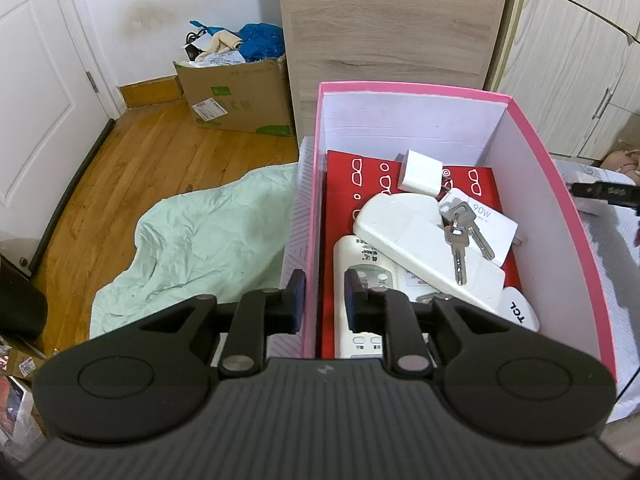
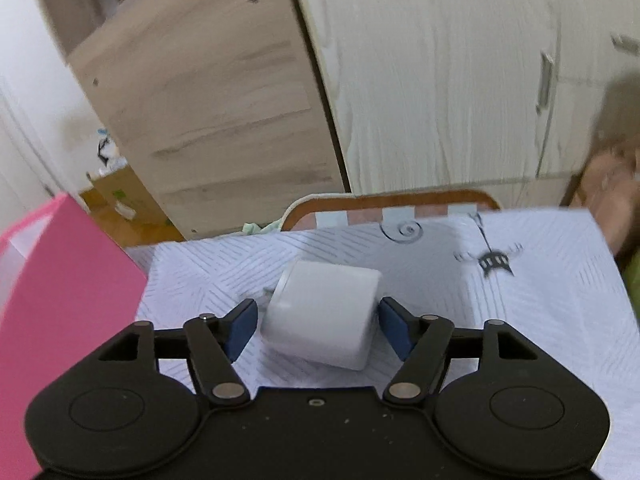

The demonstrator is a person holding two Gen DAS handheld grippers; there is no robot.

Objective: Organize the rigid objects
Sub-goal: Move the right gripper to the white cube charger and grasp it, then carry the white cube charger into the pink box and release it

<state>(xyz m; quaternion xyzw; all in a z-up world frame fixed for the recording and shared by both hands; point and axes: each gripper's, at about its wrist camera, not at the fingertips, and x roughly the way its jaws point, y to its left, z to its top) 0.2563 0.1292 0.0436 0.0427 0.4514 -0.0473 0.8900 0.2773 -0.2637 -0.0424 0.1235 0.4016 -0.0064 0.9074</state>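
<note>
A pink cardboard box (image 1: 560, 184) with a matt white paper lining holds shiny metal keys (image 1: 460, 236), a rough white foam block (image 1: 404, 224) and a smooth plastic remote (image 1: 352, 276). Beside it, a smooth white plastic charger (image 2: 324, 312) rests on ribbed, printed cloth (image 2: 520, 300). Behind stand matt wood-grain cabinets (image 1: 392, 24).

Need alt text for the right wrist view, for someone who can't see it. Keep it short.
The right claw stands open around a white cube-shaped charger lying on a pale patterned cloth, its blue pads just clear of the sides. A pink box fills the left edge; wooden cabinets stand behind, blurred.
</note>
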